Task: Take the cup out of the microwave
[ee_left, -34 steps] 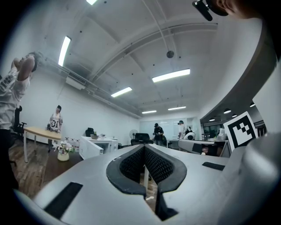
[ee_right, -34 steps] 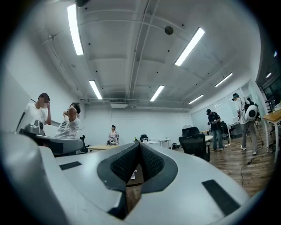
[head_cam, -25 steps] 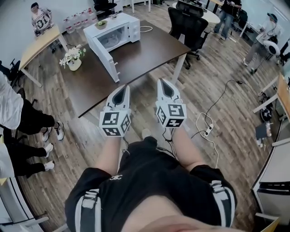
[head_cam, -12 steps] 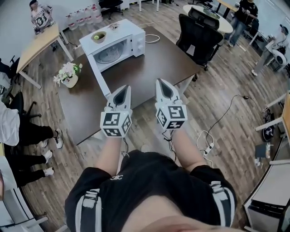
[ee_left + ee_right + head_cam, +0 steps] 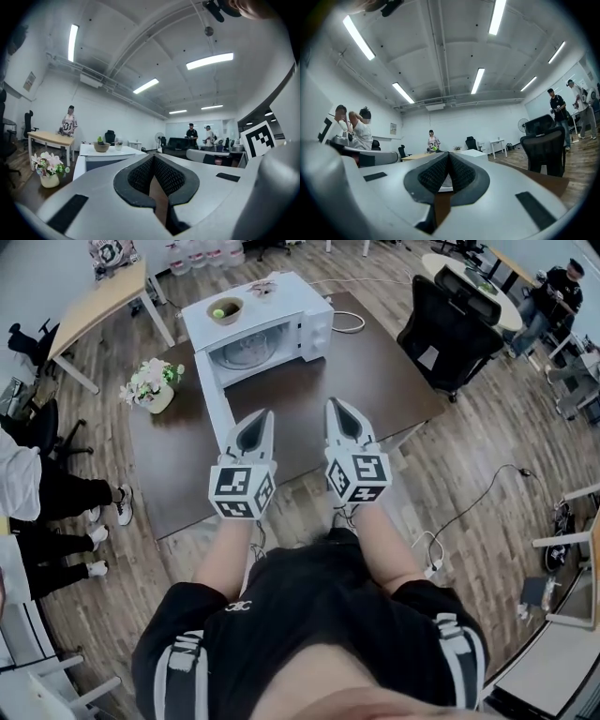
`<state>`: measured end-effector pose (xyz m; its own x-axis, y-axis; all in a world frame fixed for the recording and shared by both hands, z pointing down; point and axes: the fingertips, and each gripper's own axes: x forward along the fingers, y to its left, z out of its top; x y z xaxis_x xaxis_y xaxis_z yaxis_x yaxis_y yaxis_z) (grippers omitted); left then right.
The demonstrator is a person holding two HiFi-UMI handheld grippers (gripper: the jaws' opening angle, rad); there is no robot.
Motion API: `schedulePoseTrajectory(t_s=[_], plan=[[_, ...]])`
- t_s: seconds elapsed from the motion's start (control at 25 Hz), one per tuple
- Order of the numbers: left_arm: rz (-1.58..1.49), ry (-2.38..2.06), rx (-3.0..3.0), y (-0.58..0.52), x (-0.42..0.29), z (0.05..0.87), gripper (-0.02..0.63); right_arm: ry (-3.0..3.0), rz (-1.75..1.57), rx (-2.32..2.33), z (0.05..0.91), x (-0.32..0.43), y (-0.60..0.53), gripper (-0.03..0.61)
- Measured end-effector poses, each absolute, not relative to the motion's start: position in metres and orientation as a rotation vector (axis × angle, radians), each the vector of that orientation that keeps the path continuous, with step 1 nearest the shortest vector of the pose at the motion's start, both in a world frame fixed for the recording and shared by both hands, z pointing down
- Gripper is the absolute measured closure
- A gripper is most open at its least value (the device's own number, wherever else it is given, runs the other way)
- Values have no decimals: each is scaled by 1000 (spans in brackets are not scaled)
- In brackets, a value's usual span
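Note:
A white microwave (image 5: 281,320) stands on the dark brown table (image 5: 356,362), its door (image 5: 214,399) swung open to the left. Inside I see only the glass turntable (image 5: 246,351); no cup shows from here. Both grippers are held level over the table's near edge, pointing toward the microwave and well short of it. My left gripper (image 5: 264,416) is shut with nothing in it, and so is my right gripper (image 5: 335,406). The left gripper view shows the microwave (image 5: 101,157) beyond its shut jaws. Part of its white top (image 5: 472,153) shows past the right gripper's.
A bowl (image 5: 225,309) holding something green and a small glass (image 5: 262,287) sit on the microwave's top. A flower vase (image 5: 153,385) stands on the table's left. A black office chair (image 5: 450,324) is at the right. People stand at the left edge (image 5: 37,493).
I have walked toward the table: the microwave and table are nearer and lower in the head view. Both grippers have come forward over the table's edge, still shut.

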<state>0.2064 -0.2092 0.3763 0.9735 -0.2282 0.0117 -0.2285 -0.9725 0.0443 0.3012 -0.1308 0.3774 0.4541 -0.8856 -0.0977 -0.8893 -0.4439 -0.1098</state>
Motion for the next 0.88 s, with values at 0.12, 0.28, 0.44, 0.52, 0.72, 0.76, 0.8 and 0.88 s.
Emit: schedulePoseTrajectory(t_s=[0.12, 0.28, 0.44, 0.52, 0.72, 0.76, 0.8, 0.88], plan=[[14, -441, 3068, -225, 218, 377, 612, 1633, 32, -2514, 382, 321, -154, 578], [8, -568, 3035, -249, 236, 381, 612, 1744, 30, -2464, 387, 347, -185, 578], [2, -689, 3000, -268, 253, 381, 612, 1860, 41, -2400, 387, 367, -214, 578], [-2, -739, 2988, -275, 262, 380, 612, 1904, 44, -2376, 389, 376, -225, 578], [1, -850, 2955, -290, 277, 384, 612, 1999, 82, -2295, 392, 391, -251, 559], [4, -873, 2947, -293, 278, 385, 612, 2037, 76, -2258, 394, 390, -257, 478], [7, -895, 2939, -295, 278, 386, 612, 2074, 60, -2224, 396, 390, -263, 412], [13, -939, 2921, -300, 279, 389, 612, 2126, 20, -2178, 404, 392, -278, 296]])
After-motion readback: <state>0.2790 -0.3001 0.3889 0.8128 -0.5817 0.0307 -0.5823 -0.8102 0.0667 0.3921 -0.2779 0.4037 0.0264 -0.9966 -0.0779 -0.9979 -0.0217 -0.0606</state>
